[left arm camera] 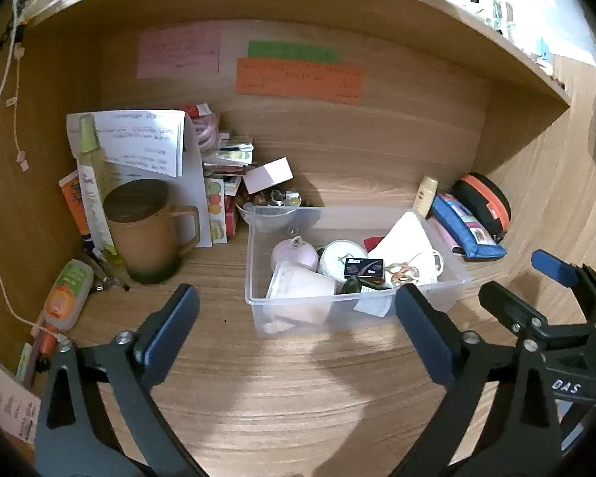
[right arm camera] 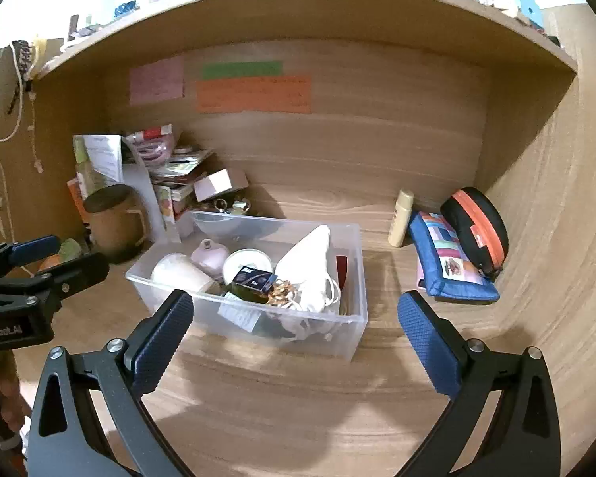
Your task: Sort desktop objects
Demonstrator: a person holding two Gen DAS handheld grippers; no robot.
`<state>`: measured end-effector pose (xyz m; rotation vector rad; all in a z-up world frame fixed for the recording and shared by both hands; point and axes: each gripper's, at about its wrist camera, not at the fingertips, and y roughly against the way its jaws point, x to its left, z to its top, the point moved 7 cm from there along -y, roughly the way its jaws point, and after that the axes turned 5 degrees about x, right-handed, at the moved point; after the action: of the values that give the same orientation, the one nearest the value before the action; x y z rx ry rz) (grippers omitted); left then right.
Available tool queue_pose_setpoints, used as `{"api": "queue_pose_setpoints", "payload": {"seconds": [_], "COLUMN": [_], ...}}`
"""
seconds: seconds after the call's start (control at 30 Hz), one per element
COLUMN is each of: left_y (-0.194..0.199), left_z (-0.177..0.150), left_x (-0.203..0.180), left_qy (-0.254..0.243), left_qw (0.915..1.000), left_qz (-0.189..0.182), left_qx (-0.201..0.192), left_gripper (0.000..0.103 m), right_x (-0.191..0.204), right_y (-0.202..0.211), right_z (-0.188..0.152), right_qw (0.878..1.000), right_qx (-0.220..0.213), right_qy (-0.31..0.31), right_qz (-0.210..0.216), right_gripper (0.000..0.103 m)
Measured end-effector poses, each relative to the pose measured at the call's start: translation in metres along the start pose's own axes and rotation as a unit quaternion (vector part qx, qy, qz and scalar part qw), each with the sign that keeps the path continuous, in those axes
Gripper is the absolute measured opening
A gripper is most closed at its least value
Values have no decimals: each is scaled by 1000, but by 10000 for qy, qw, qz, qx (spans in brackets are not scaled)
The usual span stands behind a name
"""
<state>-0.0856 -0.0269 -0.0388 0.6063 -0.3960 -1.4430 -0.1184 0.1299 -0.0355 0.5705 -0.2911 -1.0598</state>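
Starting with the left wrist view: the left gripper (left arm camera: pixel 298 326) sits low in the frame, jaws spread wide and holding nothing, over bare wooden desk (left arm camera: pixel 282 397). Just above it, centre frame, is the clear plastic bin (left arm camera: pixel 258 278) with stuff already in it: a pink round thing (left arm camera: pixel 294 252), a white round tin (left arm camera: pixel 339 256), a small black box (left arm camera: pixel 363 267) and a white cloth pouch (left arm camera: pixel 407 238). Left of centre there's a brown lidded mug (left arm camera: pixel 147 230), with an orange-labelled bottle (left arm camera: pixel 65 296) lying at lower left. Right of the bin, a blue pencil case (left arm camera: pixel 467 230) leans against a black-and-orange zip case (left arm camera: pixel 484 202), with a small cream bottle (left arm camera: pixel 427 194) just beside them. The right gripper (left arm camera: pixel 536 290) pokes in at the right edge.

Right wrist view: the right gripper (right arm camera: pixel 294 330) is released too, fingers far apart, empty. The bin (right arm camera: pixel 357 318) sits centre, the blue pencil case (right arm camera: pixel 451 266) and zip case (right arm camera: pixel 476 226) at right, cream bottle (right arm camera: pixel 401 218) upright beside them. The left gripper (right arm camera: pixel 55 258) shows at the left edge, also spread apart.
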Motion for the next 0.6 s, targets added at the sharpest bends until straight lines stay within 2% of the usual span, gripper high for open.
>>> {"api": "queue_pose_setpoints", "payload": {"seconds": [0.3,0.6], "left_y": [13,14], "left_z": [-10,-12], "left_x": [-9,-10], "left_qy": [-147,-80], "left_qw": [9997,9997], "left_qz": [144,192], "left_qx": [-112,-160], "left_gripper": [102,102], "right_x": [7,6], "right_y": [26,29], "right_z": [-8,-12], "right_qw": [9998,9997], "right_qx": [-159,-160], "right_qy": [108,143], "right_qz": [-61,-94], "right_gripper": [103,103]}}
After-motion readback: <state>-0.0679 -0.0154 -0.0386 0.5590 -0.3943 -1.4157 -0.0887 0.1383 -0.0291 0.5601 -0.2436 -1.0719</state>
